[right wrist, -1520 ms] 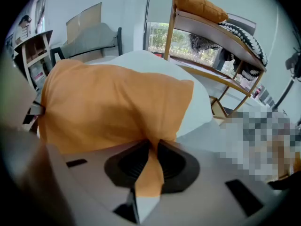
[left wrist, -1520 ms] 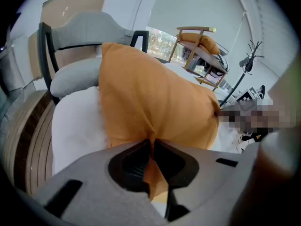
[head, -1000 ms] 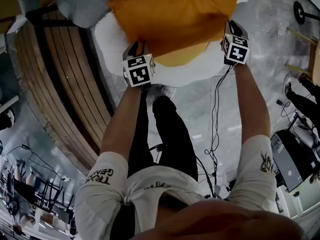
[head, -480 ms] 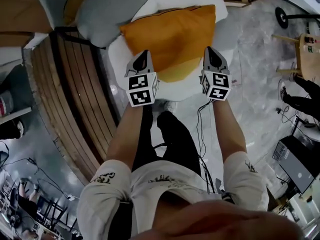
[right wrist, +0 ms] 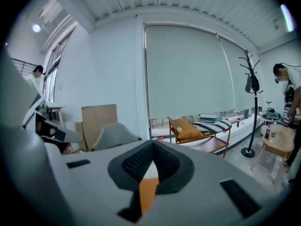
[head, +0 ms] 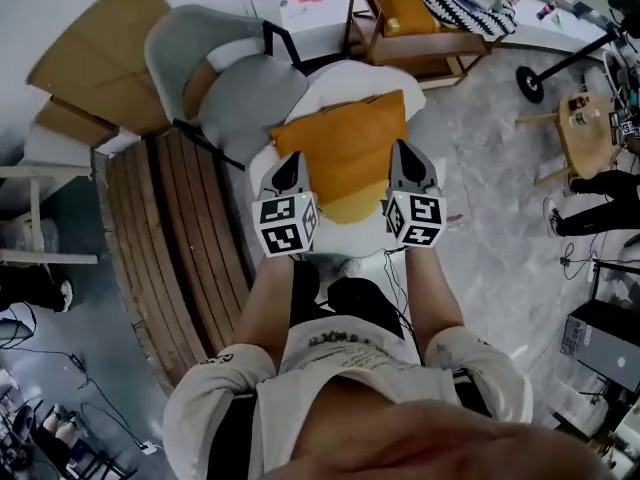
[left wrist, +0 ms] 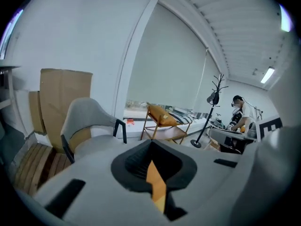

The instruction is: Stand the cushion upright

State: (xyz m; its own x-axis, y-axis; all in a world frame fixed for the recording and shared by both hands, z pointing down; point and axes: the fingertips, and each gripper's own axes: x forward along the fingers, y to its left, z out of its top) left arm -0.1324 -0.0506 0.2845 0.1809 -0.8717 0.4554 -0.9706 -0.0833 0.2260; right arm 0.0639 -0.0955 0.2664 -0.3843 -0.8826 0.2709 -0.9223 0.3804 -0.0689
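Observation:
The orange cushion hangs above a white seat, held by its near edge between both grippers. My left gripper is shut on the cushion's near left corner, and my right gripper is shut on its near right corner. In the left gripper view a strip of the orange cushion is pinched between the shut jaws of the left gripper. The right gripper view likewise has orange cushion fabric clamped in the right gripper. The cushion's underside is hidden.
A grey armchair stands just left of the white seat, beside a slatted wooden platform. Cardboard leans at the far left. A wooden chair with another orange cushion stands behind. A small round table and a person are to the right.
Both grippers have risen with the cushion, lifting it off the white seat. Their jaws have closed tight on its near edge, and the grippers now stand closer together.

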